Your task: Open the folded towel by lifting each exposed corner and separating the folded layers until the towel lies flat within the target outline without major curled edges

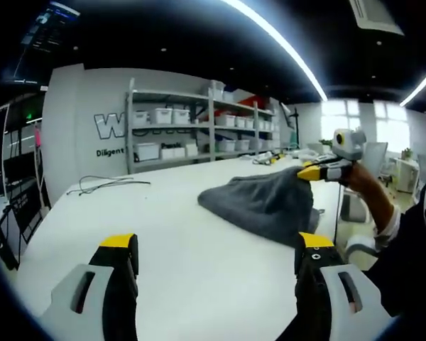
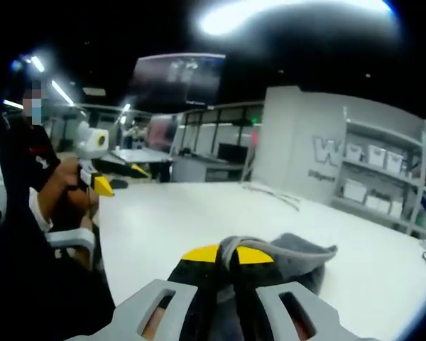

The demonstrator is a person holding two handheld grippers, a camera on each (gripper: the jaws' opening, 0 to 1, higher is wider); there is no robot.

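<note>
White table (image 1: 170, 234) spans both views; grey towel (image 1: 266, 202) lies bunched on it, one corner lifted. Target outline not discernible. Unfolding looks barely begun: layers unseparated, flattening all left. Right gripper (image 2: 227, 257) jaws clamped on towel (image 2: 291, 259) edge, fabric pinched between yellow tips, rest trailing to table. Left gripper (image 1: 216, 249) jaws spread wide, empty, towel ahead and rightward, well apart.

Towel (image 1: 266, 201) on table (image 1: 163, 234); shelving (image 1: 199, 128) behind; cable (image 1: 103, 185) left.
</note>
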